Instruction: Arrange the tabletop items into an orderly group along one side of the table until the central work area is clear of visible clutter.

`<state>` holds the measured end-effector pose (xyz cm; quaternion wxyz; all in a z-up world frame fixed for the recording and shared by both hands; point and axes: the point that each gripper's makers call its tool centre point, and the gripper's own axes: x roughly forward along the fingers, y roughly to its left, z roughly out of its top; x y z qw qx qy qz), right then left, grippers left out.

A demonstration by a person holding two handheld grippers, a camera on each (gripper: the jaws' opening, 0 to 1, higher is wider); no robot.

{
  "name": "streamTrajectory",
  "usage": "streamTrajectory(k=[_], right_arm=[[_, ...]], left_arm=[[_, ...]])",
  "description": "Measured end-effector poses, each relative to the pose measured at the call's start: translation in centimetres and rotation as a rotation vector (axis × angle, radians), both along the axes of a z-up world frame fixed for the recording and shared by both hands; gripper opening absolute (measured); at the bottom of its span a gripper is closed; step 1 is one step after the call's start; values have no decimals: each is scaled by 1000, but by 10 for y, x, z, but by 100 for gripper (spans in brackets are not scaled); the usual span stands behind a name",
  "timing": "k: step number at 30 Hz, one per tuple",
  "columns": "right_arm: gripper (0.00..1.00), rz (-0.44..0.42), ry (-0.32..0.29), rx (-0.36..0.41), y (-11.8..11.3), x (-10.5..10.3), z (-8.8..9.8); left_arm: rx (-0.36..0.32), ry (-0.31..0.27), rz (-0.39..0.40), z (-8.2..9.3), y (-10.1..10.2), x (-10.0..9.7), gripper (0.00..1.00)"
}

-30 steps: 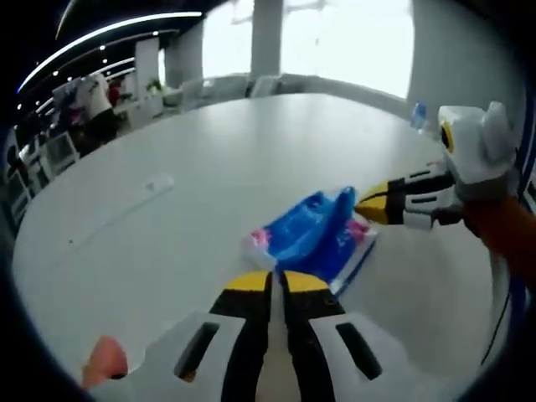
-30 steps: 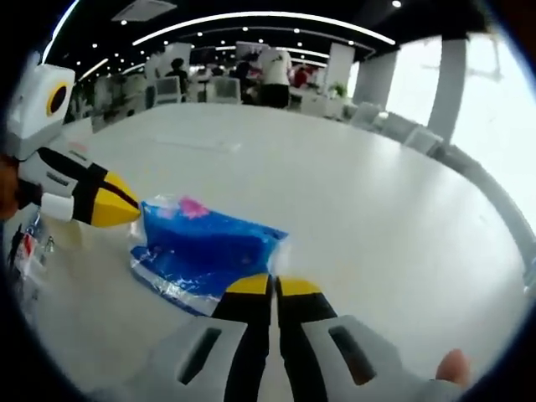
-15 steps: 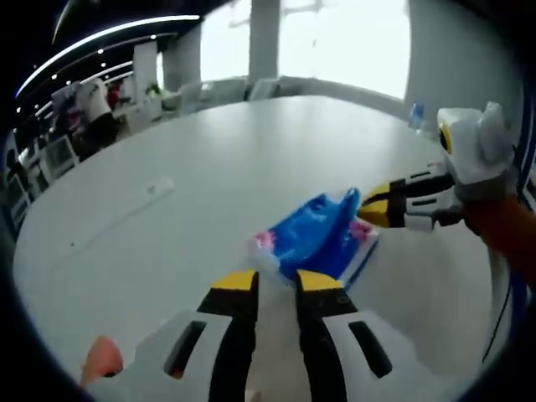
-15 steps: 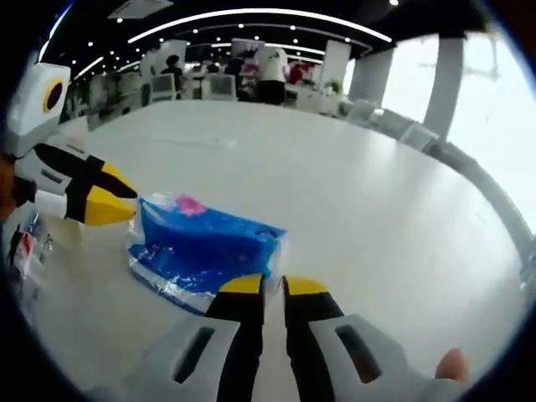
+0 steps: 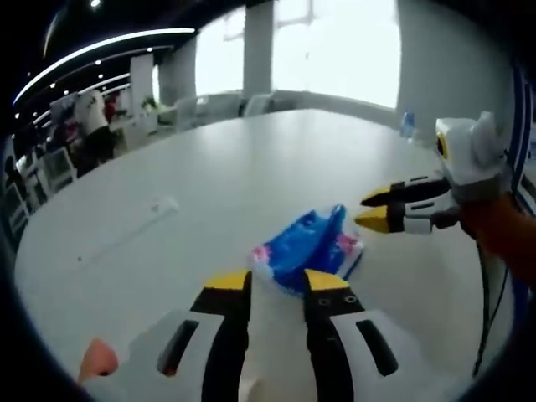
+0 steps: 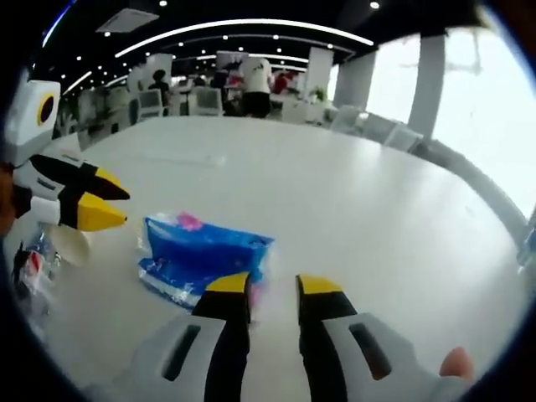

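A blue plastic packet with pink marks point(image 5: 306, 244) lies flat on the round white table point(image 5: 251, 159). My left gripper point(image 5: 276, 283) is open, its yellow tips straddling the packet's near end without closing on it. From the right side of the left gripper view, my right gripper point(image 5: 365, 210) comes in open, its tips just off the packet's far corner. The right gripper view has the packet point(image 6: 201, 249) lying ahead and left of my open right gripper point(image 6: 273, 286). There my left gripper point(image 6: 124, 208) hangs open above the packet's left end.
A flat white strip point(image 5: 126, 228) lies on the table further left, also seen as a strip point(image 6: 188, 157) far off. A bottle point(image 5: 408, 124) stands near the far edge. A pale cup-like thing point(image 6: 71, 243) and small clutter point(image 6: 29, 261) sit at the left. Chairs ring the table.
Both grippers were shut at the packet's edges and have opened. Both have drawn back a little, so the packet looks smaller and lies free on the table.
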<state>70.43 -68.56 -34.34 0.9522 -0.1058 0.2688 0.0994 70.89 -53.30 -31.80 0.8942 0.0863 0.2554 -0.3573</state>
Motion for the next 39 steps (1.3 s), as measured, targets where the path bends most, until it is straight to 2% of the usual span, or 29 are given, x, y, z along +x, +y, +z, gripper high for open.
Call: streamTrajectory(k=[3, 10, 16, 24, 30, 39], right_arm=[[21, 10, -14, 1, 6, -11, 8], [24, 52, -43, -8, 26, -28, 26], [24, 85, -62, -9, 46, -44, 38], [25, 144, -79, -21, 70, -70, 52], [25, 181, -79, -25, 85, -90, 56], [25, 247, -65, -39, 110, -102, 53]], left_arm=[[-17, -41, -20, 20, 7, -7, 27], [-43, -69, -33, 46, 34, -29, 29], [-56, -75, -31, 55, 52, -48, 30], [-56, -96, -50, 67, 70, -82, 30], [-56, -104, -42, 70, 92, -101, 31], [-46, -118, -14, 73, 129, -117, 31]])
